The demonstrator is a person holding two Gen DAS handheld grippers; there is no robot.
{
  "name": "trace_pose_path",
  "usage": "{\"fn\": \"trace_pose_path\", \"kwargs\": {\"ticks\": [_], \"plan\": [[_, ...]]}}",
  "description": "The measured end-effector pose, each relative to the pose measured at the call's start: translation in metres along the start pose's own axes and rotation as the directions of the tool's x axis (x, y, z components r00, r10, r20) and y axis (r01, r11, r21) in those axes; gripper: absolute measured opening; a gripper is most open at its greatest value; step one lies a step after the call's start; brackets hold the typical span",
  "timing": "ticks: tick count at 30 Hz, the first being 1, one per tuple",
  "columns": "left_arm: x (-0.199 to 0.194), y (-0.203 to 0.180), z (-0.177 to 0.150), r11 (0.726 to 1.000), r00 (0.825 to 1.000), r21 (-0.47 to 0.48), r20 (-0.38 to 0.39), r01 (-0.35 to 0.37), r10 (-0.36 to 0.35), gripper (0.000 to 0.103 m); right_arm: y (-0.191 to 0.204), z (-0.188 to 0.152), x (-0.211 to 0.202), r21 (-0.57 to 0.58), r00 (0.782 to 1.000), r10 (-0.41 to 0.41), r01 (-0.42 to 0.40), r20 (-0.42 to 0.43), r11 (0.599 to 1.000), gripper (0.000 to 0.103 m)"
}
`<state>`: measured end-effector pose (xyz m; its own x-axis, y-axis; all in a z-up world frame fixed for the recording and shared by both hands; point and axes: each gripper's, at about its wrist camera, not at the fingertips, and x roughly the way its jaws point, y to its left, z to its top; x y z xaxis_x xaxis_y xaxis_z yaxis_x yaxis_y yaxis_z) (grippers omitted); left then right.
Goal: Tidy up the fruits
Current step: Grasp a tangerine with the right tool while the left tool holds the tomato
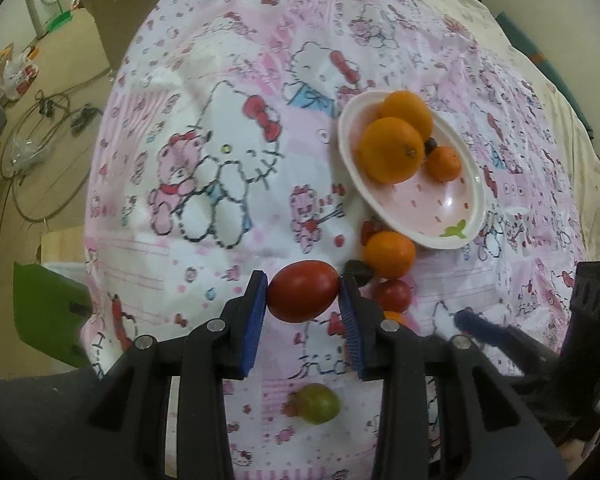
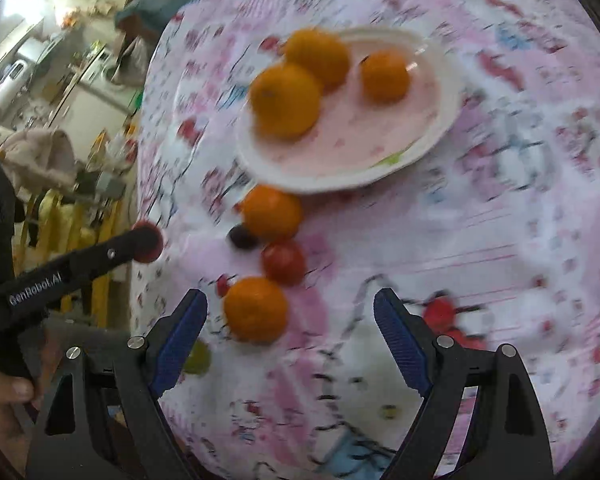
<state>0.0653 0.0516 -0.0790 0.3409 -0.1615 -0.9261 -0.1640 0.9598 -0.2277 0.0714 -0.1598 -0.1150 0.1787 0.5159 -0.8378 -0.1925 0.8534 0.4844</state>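
Tablecloth (image 2: 500,220) blurred; green fruit (image 2: 198,356) half hidden.

Five oranges (image 2: 284,98) are counted, plus three tomatoes (image 1: 303,297), two dark grapes (image 2: 242,237), one green grape (image 1: 318,403) and one plate (image 1: 440,208).

The near half of the oval pink-and-white ceramic dish (image 1: 456,208) lies bare. Its approach is crowded: a small orange mandarin (image 1: 390,254), a dark grape (image 1: 359,272) and a red cherry tomato (image 1: 394,295) cluster just beside the rim.
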Motion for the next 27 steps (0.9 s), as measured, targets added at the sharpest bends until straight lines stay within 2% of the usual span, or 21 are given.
{"fn": "trace_pose_path", "kwargs": {"ticks": [4, 7, 9, 12, 13, 18, 27], "plan": [[-0.002, 0.010, -0.002, 1.000, 1.000, -0.009, 0.009, -0.016, 0.016, 0.032, 0.017, -0.003, 0.018, -0.042, 0.999, 0.008, -0.010, -0.047, 0.999, 0.088], [-0.001, 0.014, -0.002, 1.000, 1.000, -0.021, 0.003, -0.017, 0.017, 0.032, 0.029, -0.005, 0.033, -0.086, 0.995, -0.030, 0.022, -0.095, 0.996, 0.087], [-0.001, 0.014, -0.002, 1.000, 1.000, -0.020, 0.004, -0.017, 0.017, 0.032, 0.034, -0.008, 0.042, -0.115, 0.993, -0.062, 0.050, -0.105, 0.992, 0.083], [0.001, 0.011, -0.002, 1.000, 1.000, -0.013, 0.004, -0.014, 0.014, 0.032, 0.040, -0.008, 0.047, -0.163, 0.991, -0.100, 0.084, -0.090, 0.983, 0.066], [0.002, 0.011, -0.002, 1.000, 1.000, -0.016, -0.002, -0.005, 0.005, 0.032, 0.040, -0.008, 0.047, -0.170, 0.991, -0.103, 0.086, -0.089, 0.982, 0.047], [0.004, 0.004, -0.001, 1.000, 1.000, -0.019, -0.007, -0.006, 0.006, 0.032, 0.033, -0.006, 0.042, -0.147, 0.994, -0.045, 0.030, -0.104, 0.989, 0.046], [0.002, -0.004, 0.001, 0.999, 0.999, 0.013, 0.023, -0.031, 0.031, 0.032, 0.027, -0.012, 0.021, -0.132, 0.998, -0.003, -0.006, -0.067, 0.991, 0.046]]}}
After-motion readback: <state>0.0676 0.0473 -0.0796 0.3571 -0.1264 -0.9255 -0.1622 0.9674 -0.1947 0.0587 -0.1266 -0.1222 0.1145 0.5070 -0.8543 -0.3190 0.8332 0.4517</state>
